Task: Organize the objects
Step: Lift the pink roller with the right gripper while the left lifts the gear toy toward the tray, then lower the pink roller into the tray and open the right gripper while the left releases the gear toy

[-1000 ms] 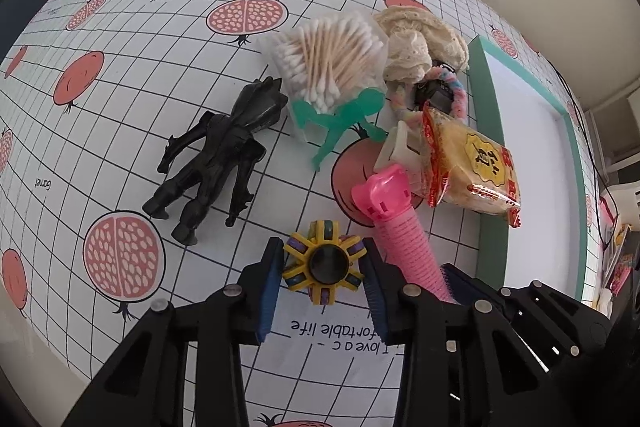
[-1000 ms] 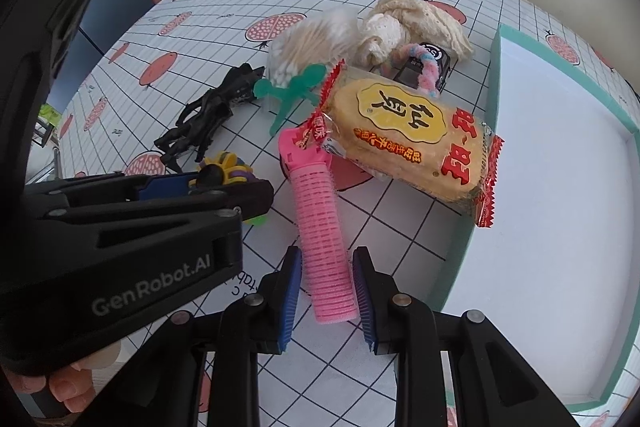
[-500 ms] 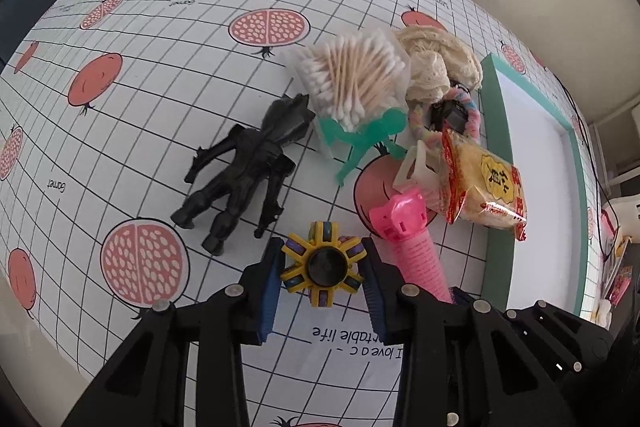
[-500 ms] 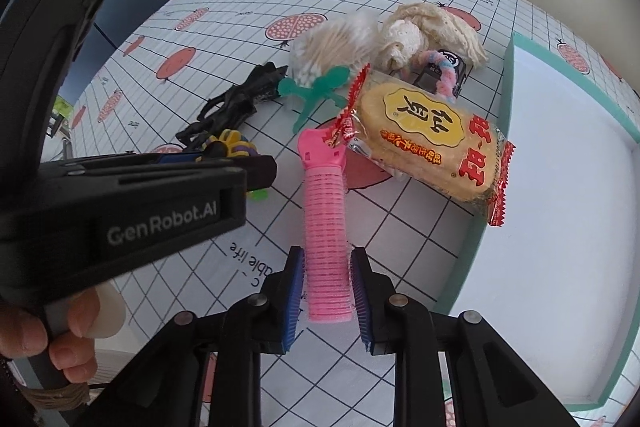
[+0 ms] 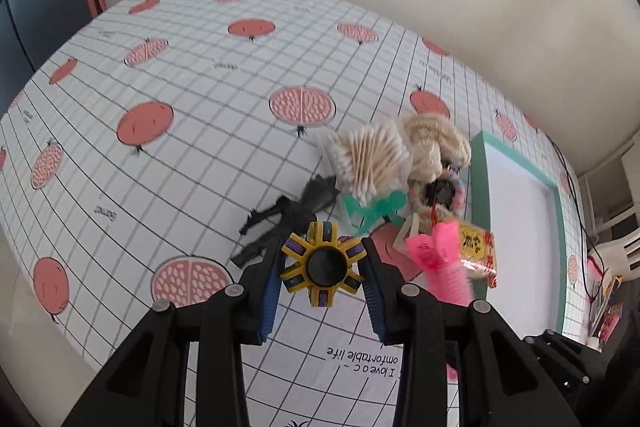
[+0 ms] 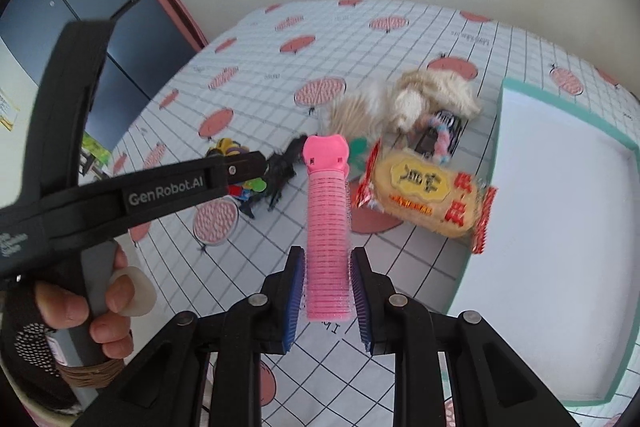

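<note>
My left gripper (image 5: 323, 281) is shut on a yellow and purple spiky wheel toy (image 5: 325, 264) and holds it above the table. My right gripper (image 6: 327, 301) is shut on a pink hair roller (image 6: 327, 227) and holds it lifted, pointing forward; it also shows in the left wrist view (image 5: 444, 267). On the table lies a pile: a black toy figure (image 5: 288, 223), a pack of cotton swabs (image 5: 370, 157), a cream knitted cloth (image 5: 436, 139), a green plastic clip (image 5: 374, 209) and a yellow snack packet (image 6: 428, 191).
A white tray with a teal rim (image 6: 560, 227) lies to the right of the pile, and shows in the left wrist view (image 5: 478, 187). The tablecloth (image 5: 200, 131) has a grid and pomegranate print. A dark cabinet (image 6: 92, 27) stands at the left. The left gripper's body (image 6: 160, 191) crosses the right wrist view.
Both grippers have risen from the table, each with its object. The wheel toy and the pink roller left the cloth, and the pile now looks smaller and farther away.
</note>
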{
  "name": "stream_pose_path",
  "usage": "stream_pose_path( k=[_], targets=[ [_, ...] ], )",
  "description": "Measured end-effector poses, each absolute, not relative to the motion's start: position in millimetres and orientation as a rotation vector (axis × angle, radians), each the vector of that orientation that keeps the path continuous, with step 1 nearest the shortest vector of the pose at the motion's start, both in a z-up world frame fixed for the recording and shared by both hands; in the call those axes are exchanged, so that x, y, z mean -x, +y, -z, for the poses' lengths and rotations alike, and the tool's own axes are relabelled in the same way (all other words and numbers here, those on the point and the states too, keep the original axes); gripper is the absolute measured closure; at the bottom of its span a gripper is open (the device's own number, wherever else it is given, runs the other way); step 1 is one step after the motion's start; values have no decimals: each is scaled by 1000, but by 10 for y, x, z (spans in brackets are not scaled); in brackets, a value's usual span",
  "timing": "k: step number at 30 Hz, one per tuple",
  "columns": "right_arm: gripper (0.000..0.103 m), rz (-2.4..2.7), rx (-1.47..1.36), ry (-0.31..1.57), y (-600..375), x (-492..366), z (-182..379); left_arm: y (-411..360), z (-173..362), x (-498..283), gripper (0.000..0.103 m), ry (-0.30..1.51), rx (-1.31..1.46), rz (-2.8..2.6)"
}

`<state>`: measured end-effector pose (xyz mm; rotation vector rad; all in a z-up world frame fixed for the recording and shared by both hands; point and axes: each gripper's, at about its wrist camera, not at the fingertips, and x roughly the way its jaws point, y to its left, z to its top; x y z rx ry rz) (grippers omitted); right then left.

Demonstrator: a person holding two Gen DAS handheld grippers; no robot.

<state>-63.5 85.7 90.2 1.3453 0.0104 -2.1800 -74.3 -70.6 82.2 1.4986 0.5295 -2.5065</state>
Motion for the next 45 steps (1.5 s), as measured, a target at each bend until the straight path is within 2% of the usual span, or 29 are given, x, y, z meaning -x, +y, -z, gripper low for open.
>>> stream_pose_path(
  k=[9,19,24,32,45],
  targets=[
    [78,2318,-1303,-57,1233,686,-1129,-578,-1129,667,64,473,-1370,2627],
    [78,2490,-1372,-114,1837,858,-1025,110,-1195,710,64,425,-1418,2801],
    [78,2560,-1402,-164,2163,911,-969,558,-1172,742,64,345,-1464,2876],
    [77,2668,-1454,-232,2630,935,-879,1029,-1086,862,64,352,-1505,2928],
    [77,2738,-1569,-178,2957,1002,-606,1507,-688,1023,64,323,-1666,2879]
  ],
)
